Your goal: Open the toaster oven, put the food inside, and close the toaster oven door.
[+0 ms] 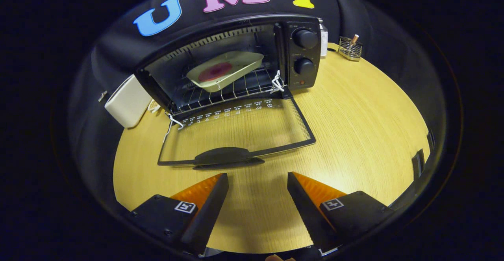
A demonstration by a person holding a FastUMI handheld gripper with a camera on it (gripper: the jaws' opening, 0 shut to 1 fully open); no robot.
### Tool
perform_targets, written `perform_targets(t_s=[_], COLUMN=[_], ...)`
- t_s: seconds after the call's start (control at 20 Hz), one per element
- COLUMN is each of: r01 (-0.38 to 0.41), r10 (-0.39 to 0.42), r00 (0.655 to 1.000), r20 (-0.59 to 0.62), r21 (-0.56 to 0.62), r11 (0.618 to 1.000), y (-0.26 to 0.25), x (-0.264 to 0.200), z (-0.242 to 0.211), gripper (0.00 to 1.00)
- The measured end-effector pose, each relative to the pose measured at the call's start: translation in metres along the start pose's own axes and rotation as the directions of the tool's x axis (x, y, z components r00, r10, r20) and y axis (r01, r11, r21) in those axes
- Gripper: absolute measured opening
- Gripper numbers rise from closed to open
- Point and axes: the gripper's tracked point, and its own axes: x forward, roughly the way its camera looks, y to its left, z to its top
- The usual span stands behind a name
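Note:
A black toaster oven (303, 52) stands at the back of the wooden table (354, 127). Its glass door (236, 129) lies folded down flat toward me, with the dark handle (226, 156) at its front edge. Inside, on the wire rack (236, 89), sits a pale tray (225, 71) holding a reddish round piece of food (215, 72). My gripper (258, 180) is open above the table, just short of the door handle, with nothing between its fingers.
A white box-like appliance (128, 101) stands left of the oven. A small wire holder (350, 47) sits at the back right, beside a pale container (324, 38) behind the oven. White ties (277, 83) hang at the door hinges.

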Motion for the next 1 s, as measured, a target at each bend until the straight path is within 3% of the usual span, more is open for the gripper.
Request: perform_targets(t_s=[0.2, 0.35, 0.6, 0.8, 1.0], r01=[0.022, 0.03, 0.034, -0.012, -0.033], r10=[-0.023, -0.028, -0.019, 0.037, 0.09], r00=[1.0, 0.999, 0.998, 0.996, 0.974], r20=[-0.014, 0.018, 0.054, 0.086, 0.209], r21=[-0.047, -0.174, -0.274, -0.272, -0.262], r11=[0.999, 0.984, 0.961, 0.962, 0.965], y=[0.005, 0.01, 0.015, 0.019, 0.027], x=[0.021, 0.028, 0.022, -0.002, -0.032], z=[-0.002, 0.003, 0.012, 0.024, 0.058], gripper=[0.99, 0.99, 0.98, 0.98, 0.98])
